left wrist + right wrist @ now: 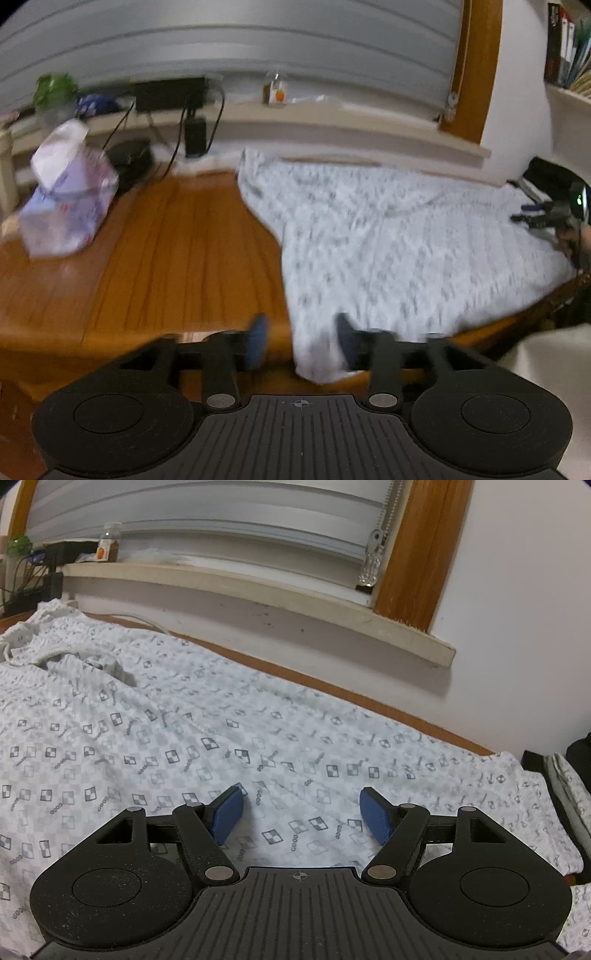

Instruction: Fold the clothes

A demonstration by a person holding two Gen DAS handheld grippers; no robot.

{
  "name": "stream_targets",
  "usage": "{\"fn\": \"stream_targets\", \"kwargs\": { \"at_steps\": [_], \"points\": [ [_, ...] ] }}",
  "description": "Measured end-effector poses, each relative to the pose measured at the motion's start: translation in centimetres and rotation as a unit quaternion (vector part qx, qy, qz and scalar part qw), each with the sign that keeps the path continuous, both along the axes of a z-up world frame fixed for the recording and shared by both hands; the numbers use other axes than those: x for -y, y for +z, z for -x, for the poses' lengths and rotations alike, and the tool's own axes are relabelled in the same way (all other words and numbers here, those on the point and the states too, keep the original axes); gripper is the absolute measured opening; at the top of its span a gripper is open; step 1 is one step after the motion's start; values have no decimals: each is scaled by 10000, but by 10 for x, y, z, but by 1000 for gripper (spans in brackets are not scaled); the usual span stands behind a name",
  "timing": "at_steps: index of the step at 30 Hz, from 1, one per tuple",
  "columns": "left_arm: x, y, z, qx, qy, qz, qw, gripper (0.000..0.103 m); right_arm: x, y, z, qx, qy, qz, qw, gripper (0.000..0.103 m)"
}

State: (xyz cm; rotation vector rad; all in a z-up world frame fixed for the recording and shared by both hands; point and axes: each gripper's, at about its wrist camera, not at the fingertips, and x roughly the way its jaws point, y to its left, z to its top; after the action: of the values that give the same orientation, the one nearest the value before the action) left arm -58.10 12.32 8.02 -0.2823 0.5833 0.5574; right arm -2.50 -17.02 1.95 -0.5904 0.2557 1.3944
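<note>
A white garment [388, 236] with a small grey check-and-letter print lies spread over the right half of a wooden table [166, 240]. In the blurred left wrist view, its near corner hangs over the table's front edge between the fingers of my left gripper [302, 339]. The cloth lies against the right finger [345, 338] and clear of the left one, so the jaws stand apart. In the right wrist view my right gripper [301, 812] hovers open just above the flat garment [221, 720], with nothing pinched between its blue pads.
A tissue box [66, 206] stands at the table's left. Behind it are black cables and a charger [194, 134]. A window sill [258, 590] with a small bottle [109, 542] runs along the back. Folded cloth [569, 786] sits at the far right.
</note>
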Motion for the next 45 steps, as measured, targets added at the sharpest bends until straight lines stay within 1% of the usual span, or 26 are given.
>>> {"fn": "stream_targets", "kwargs": {
  "at_steps": [3,5,7,10,11,13,14,16,18,19,20,21,22,23,24,27,28,29,30,33,37,39,42,43,44,45],
  "points": [
    [-18,0,-34,145,-159,-7,9998,59,0,0,0,6,14,-6,10000,70],
    [-35,-2,-57,149,-84,44,9998,59,0,0,0,7,16,-13,10000,70],
    [-49,-7,-82,73,-77,52,9999,60,1,0,0,12,19,-24,10000,70],
    [-70,-17,-110,-154,5,138,9998,60,1,0,1,44,22,-30,10000,70],
    [-75,-20,-115,-216,45,168,9996,55,1,0,1,54,25,-30,10000,70],
    [-78,-24,-121,-247,-15,145,9996,19,1,0,1,59,34,-33,10000,70],
    [-78,-25,-121,-227,-1,82,9997,6,1,0,1,56,39,-35,10000,70],
    [-74,-19,-113,-71,238,-255,9994,5,2,1,1,45,46,-41,10000,70],
    [-78,-9,-96,280,711,-404,9963,5,2,1,0,36,49,-44,10000,70],
    [-81,-5,-89,403,915,-435,9940,6,2,1,0,31,54,-44,10000,70],
    [-83,-6,-87,352,884,-375,9948,10,2,1,0,24,64,-42,10000,70],
    [-86,-8,-88,243,754,-220,9966,20,2,1,0,14,70,-40,10000,70],
    [-87,-11,-88,171,725,-157,9971,26,1,1,-1,3,69,-37,10000,70],
    [-87,-13,-89,107,696,-123,9974,36,1,1,-1,-3,68,-34,10000,70],
    [-85,-13,-90,86,676,-160,9975,42,1,1,-1,-1,65,-31,10000,70],
    [-81,-9,-98,223,687,-211,9972,44,1,1,0,7,66,-16,10000,70],
    [-80,-7,-104,272,618,-244,9974,48,0,1,0,9,70,-8,10000,70],
    [-77,-6,-112,293,513,-283,9979,62,0,1,-1,2,72,-2,10000,70],
    [-74,-5,-120,316,397,-328,9982,72,0,1,-1,-24,70,1,10000,70],
    [-63,-8,-154,372,-9,-388,9986,73,0,1,-2,-62,61,3,10000,70],
    [-52,-21,-206,499,-453,-261,9974,74,0,2,-4,-174,59,17,9998,71],
    [-47,-27,-232,498,-643,-197,9965,74,1,3,-9,-330,78,-25,9994,71],
    [-36,-35,-265,529,-982,-163,9936,75,6,7,-19,-761,181,-111,9969,72],
    [-34,-38,-273,512,-1110,-140,9924,75,9,9,-23,-952,215,-98,9952,70],
    [-31,-40,-280,471,-1215,-127,9914,75,11,10,-27,-1109,264,-71,9935,60],
    [-29,-43,-287,403,-1294,-127,9907,75,14,10,-29,-1185,333,-8,9924,55]
  ]
}}
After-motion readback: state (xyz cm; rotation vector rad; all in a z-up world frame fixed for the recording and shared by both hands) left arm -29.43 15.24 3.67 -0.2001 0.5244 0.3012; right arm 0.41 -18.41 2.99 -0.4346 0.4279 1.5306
